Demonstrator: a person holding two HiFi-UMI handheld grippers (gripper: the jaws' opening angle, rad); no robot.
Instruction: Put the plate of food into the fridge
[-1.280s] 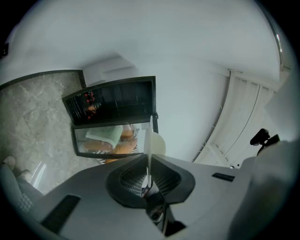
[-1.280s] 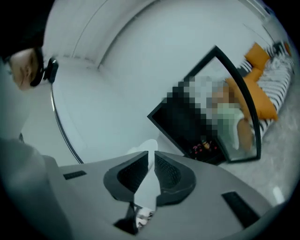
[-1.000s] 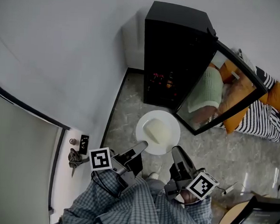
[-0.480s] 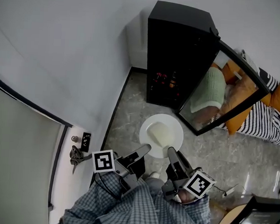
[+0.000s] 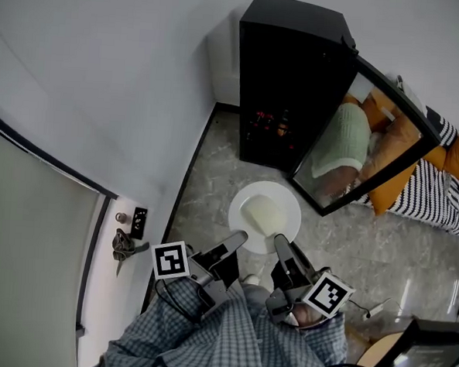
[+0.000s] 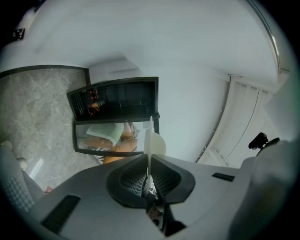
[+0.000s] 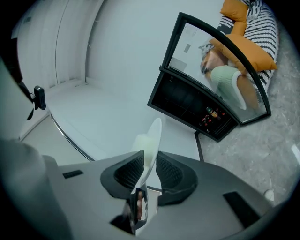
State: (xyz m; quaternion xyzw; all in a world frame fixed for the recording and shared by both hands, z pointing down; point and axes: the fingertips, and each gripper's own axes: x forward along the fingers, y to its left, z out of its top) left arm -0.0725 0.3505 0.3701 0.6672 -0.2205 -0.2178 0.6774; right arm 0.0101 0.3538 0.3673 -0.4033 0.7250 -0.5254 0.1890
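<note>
Floor (image 5: 214, 187): grey marbled stone, white wall (image 5: 127, 79) beside.
Fridge (image 5: 286, 74): black, glass door (image 5: 372, 133) open.
Plate (image 5: 291, 214): with food (image 5: 263, 215), held above floor.
Left gripper (image 5: 240, 238): clamped on plate rim.
Right gripper (image 5: 278, 241): clamped on rim too.

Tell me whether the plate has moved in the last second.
Yes, slightly: in the head view the gap between the plate and the fridge has widened, so it has drawn back toward the person.

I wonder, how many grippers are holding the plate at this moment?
2: the left gripper is shut on the plate's near-left rim, and the right gripper is shut on its near-right rim.
</note>
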